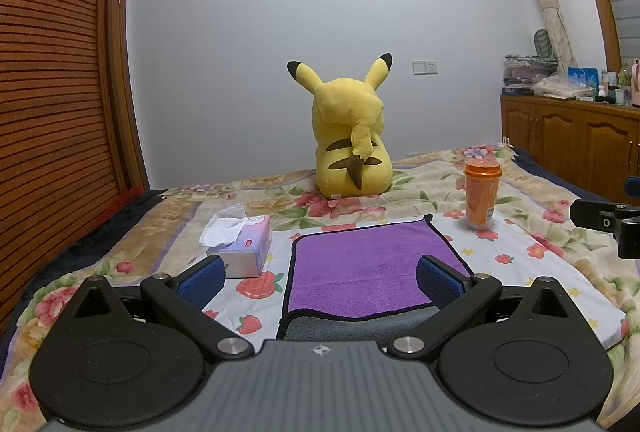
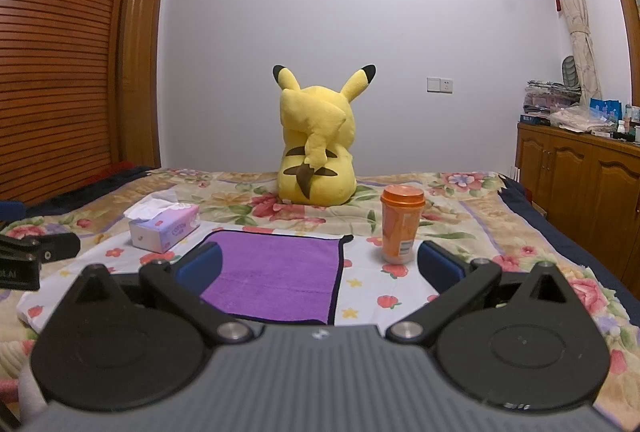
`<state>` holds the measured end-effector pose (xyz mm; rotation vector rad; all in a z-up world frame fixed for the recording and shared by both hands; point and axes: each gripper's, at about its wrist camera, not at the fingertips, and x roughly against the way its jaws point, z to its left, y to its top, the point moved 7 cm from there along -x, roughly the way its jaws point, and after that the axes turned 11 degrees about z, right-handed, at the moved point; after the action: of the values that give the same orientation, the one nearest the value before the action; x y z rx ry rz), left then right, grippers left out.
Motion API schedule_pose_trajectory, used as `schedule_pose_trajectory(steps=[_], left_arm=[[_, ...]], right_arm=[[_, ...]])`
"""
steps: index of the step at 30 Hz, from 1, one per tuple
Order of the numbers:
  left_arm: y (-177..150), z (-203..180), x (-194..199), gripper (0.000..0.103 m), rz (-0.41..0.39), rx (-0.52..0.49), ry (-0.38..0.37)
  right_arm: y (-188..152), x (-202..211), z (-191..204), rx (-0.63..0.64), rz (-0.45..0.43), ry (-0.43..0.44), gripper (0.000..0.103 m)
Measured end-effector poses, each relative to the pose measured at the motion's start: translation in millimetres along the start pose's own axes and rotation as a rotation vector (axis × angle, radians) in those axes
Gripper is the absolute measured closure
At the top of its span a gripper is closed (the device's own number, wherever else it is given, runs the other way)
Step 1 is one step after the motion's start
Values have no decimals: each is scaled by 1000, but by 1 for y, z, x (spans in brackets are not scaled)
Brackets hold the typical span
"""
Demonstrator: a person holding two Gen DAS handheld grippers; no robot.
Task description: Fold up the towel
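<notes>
Hovered over the bed's near edge with left gripper (image 1: 320, 278) and right gripper (image 2: 320, 266) fingers spread wide, empty, needing to pinch the purple black-edged microfibre towel's (image 1: 360, 264) near corners.

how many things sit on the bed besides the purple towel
3: a tissue box left of the towel, an orange cup to its right, and a yellow plush behind. The grippers may hide more.

My purple towel (image 1: 360, 268) with its dark trim lies flat on the strawberry-print cloth (image 1: 520, 264) on the bed. Its near edge shows a grey underside folded beneath.
</notes>
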<state>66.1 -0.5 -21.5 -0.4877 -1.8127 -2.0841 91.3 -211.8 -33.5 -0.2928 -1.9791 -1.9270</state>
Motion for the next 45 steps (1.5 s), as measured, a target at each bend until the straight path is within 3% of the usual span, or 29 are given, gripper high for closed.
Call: schedule_pose_trajectory(steps=[45], left_arm=[[-2,-3,-4,0,1,-11,6]], right_arm=[[0,1,1,0,2,-1,0]])
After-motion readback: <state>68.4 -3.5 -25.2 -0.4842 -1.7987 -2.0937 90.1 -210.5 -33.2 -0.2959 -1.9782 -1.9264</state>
